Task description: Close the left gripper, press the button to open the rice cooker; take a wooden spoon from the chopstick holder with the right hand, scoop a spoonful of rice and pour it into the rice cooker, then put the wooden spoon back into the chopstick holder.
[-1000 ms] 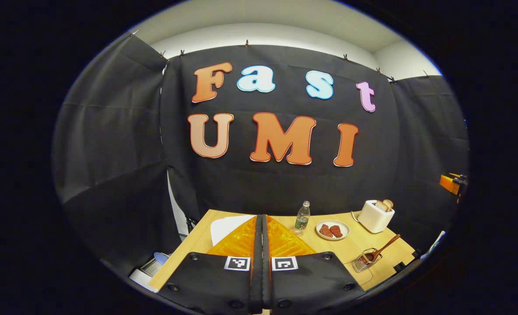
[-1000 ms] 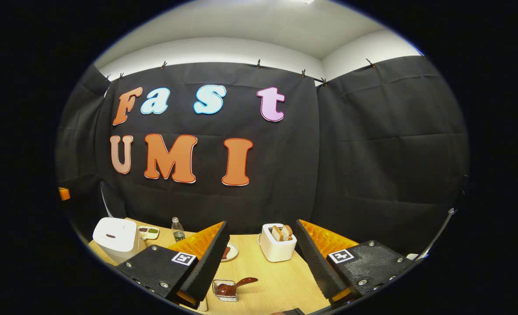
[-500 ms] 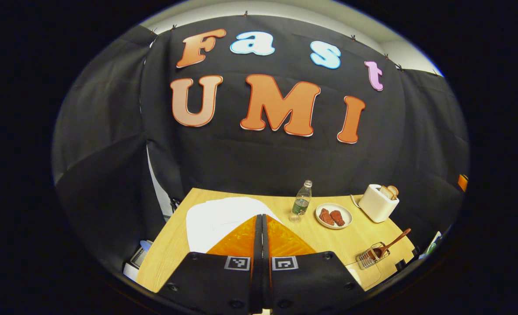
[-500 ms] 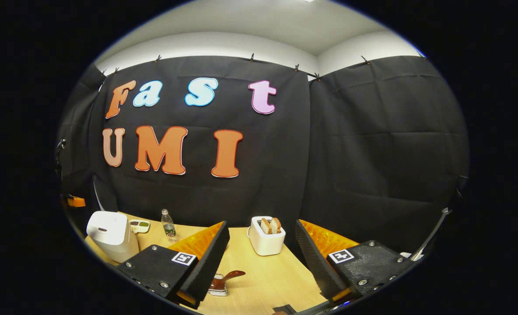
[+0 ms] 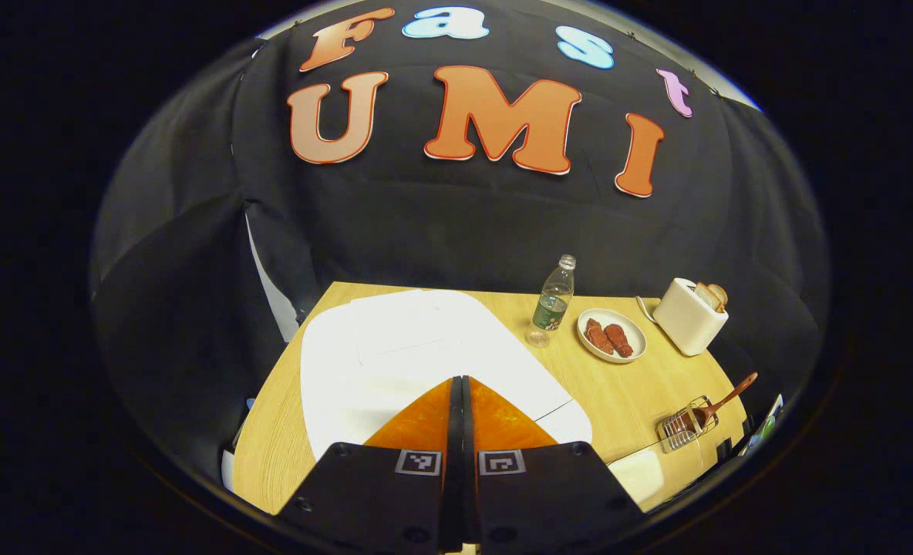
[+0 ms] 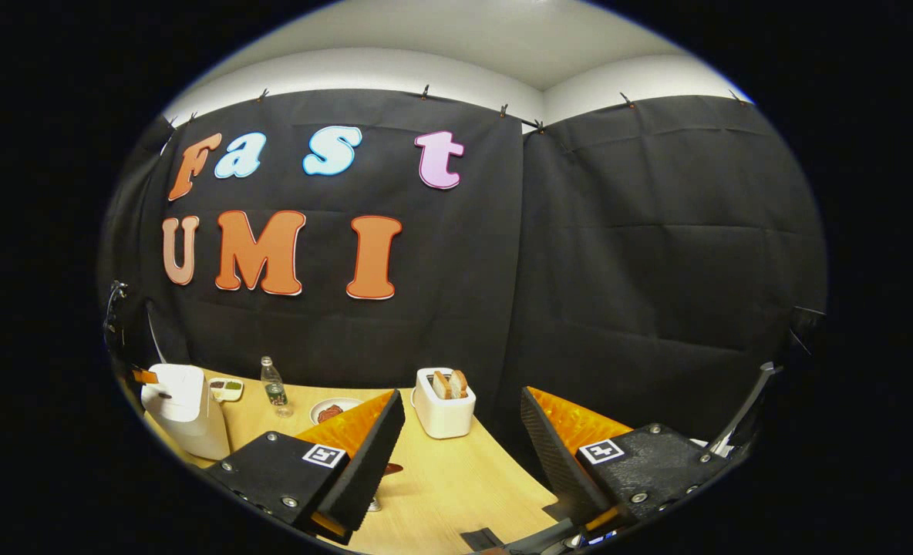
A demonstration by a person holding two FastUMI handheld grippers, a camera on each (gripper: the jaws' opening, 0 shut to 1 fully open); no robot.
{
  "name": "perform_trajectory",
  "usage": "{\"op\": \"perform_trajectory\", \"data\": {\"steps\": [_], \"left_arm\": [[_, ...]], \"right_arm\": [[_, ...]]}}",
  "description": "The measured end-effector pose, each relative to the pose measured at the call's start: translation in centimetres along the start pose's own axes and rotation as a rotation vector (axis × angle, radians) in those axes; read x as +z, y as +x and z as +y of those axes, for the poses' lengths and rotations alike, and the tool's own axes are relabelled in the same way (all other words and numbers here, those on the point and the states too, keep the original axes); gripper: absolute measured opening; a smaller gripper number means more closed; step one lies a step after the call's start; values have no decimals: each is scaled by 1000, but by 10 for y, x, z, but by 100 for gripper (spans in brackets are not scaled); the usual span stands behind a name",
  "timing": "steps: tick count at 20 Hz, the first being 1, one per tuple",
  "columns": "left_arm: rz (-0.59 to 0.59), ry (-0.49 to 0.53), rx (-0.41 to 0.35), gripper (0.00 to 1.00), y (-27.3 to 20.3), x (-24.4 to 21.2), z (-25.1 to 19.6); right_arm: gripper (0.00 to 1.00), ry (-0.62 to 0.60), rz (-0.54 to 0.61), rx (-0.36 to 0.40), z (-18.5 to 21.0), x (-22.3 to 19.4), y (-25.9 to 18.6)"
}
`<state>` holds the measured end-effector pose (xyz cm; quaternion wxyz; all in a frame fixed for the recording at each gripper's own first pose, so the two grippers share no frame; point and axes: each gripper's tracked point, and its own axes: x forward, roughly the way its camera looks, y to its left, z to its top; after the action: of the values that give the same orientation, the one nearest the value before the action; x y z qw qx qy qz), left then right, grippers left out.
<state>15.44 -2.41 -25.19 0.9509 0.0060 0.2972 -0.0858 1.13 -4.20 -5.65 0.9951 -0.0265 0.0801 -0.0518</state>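
Fingers pressed together, the left gripper (image 5: 462, 381) hangs over the white rice cooker (image 5: 395, 354) at the table's (image 5: 626, 393) left edge. The spoon (image 5: 722, 395) stands in its holder (image 5: 680, 428) near the right edge; the right gripper (image 6: 460, 420) hovers spread, empty.

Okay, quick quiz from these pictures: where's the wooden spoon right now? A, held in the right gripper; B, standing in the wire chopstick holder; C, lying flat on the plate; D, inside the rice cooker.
B: in the left gripper view the wooden spoon leans out of the wire chopstick holder near the table's edge, while the right gripper is open with nothing between its fingers.
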Motion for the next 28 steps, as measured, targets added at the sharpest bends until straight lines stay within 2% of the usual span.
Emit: {"op": "perform_trajectory", "data": {"steps": [1,2,3,4,7,10,11,13,15,18,19,21,26,28], "left_arm": [[21,6,5,4,3,-10,2],[38,8,9,5,6,-15,3],[48,6,11,7,8,-19,4],[49,3,14,4,9,-23,3],[40,-4,27,5,9,-27,1],[60,-64,26,5,6,-35,0],[27,-64,23,1,9,-28,1],[41,-72,36,5,8,-29,2],[-17,-73,51,5,-7,-5,0],[-180,-8,81,4,-49,61,3],[-223,-3,85,1,-68,80,1],[-318,-22,70,4,-99,116,-4],[-422,-34,69,4,-162,145,-3],[-443,-39,96,4,-178,150,6]], "right_arm": [[99,1,7,-2,0,-1,0],[99,5,11,-2,-2,-2,0],[94,9,11,-2,-3,-3,0],[94,9,13,-5,-5,-4,0],[94,-12,17,-11,-7,-8,-1],[95,-17,27,3,-7,-16,-6],[94,-10,34,14,-5,-18,-7],[94,-1,38,31,1,-20,-6],[95,2,35,39,4,-18,-4],[94,17,25,54,7,-16,-6],[94,22,24,56,8,-16,-6],[94,35,24,59,7,-19,-7],[94,116,53,89,13,-31,-3],[94,165,71,113,20,-38,0]]}}
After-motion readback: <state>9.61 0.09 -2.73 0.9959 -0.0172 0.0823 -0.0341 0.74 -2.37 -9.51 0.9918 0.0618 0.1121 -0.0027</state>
